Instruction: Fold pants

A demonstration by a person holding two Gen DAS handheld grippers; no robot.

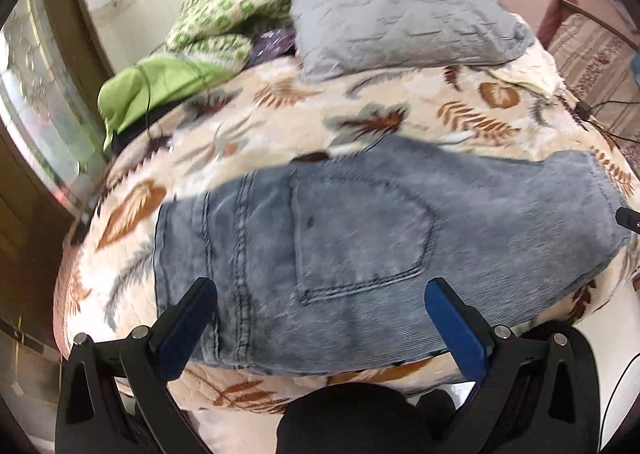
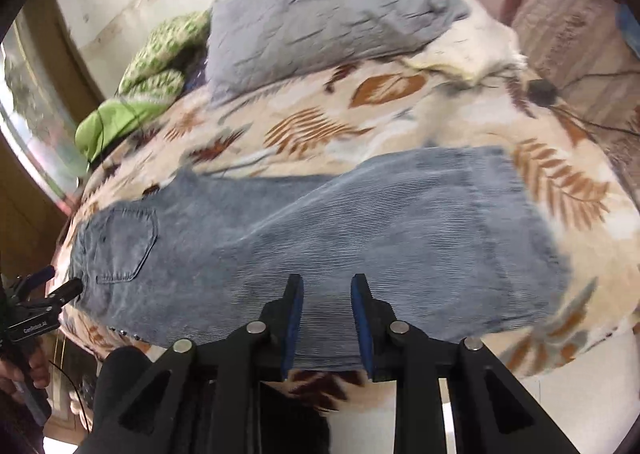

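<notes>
- The faded blue-grey corduroy pants (image 1: 360, 238) lie flat, folded lengthwise, across a cream leaf-patterned blanket (image 1: 280, 113) on the bed, back pocket up.
- The left gripper (image 1: 320, 294) hovers above the waist end, jaws spread wide, nothing between them.
- The right gripper (image 2: 325, 286) stands partly open over the leg's near edge; the blurred view suggests its pads grip nothing.
- A grey quilted pillow (image 2: 320, 13) rests behind.

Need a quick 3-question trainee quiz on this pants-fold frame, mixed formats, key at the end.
1. True or false: the left gripper is clamped on the jeans.
2. What lies at the head of the bed? A) grey pillow B) laptop C) basket
3. Fill in: the back pocket faces ____.

Key:
1. False; its jaws stand wide with nothing between.
2. A, the grey pillow.
3. Up.
</notes>
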